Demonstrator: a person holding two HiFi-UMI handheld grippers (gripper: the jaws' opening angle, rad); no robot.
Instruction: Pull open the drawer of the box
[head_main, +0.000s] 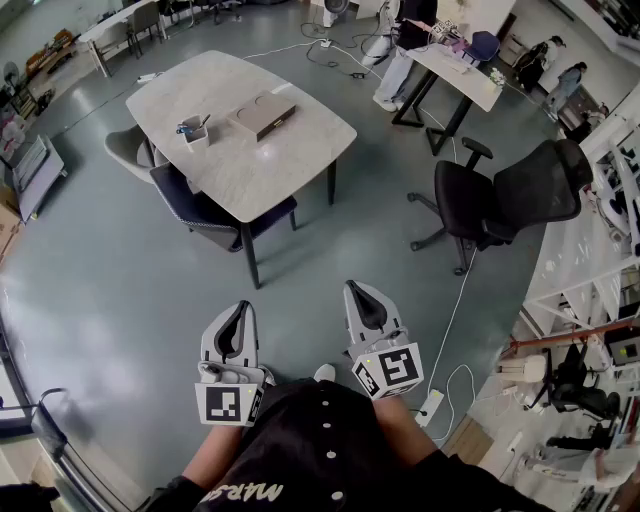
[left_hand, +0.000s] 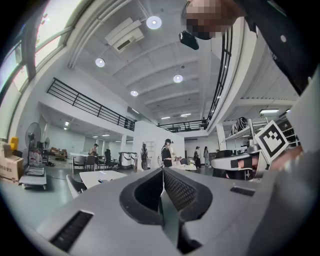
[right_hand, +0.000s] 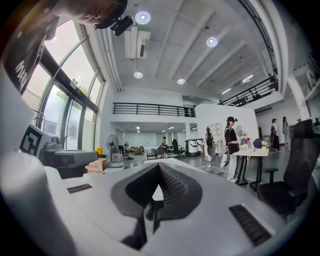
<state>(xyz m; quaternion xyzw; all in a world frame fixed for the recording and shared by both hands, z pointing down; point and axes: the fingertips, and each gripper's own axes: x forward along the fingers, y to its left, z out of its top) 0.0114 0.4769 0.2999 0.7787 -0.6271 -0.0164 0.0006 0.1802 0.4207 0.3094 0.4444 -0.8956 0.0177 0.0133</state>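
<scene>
A flat grey-brown box lies on the white table far ahead of me. Both grippers hang close to my body, well short of the table and pointing toward it. My left gripper is shut, its jaws meeting with nothing between them; in the left gripper view its tips touch. My right gripper is also shut and empty, its tips closed in the right gripper view. The box's drawer front cannot be made out from here.
A small white cup of pens stands left of the box. A dark blue chair sits at the table's near side, a grey one at its left. A black office chair stands right. A white cable runs along the floor.
</scene>
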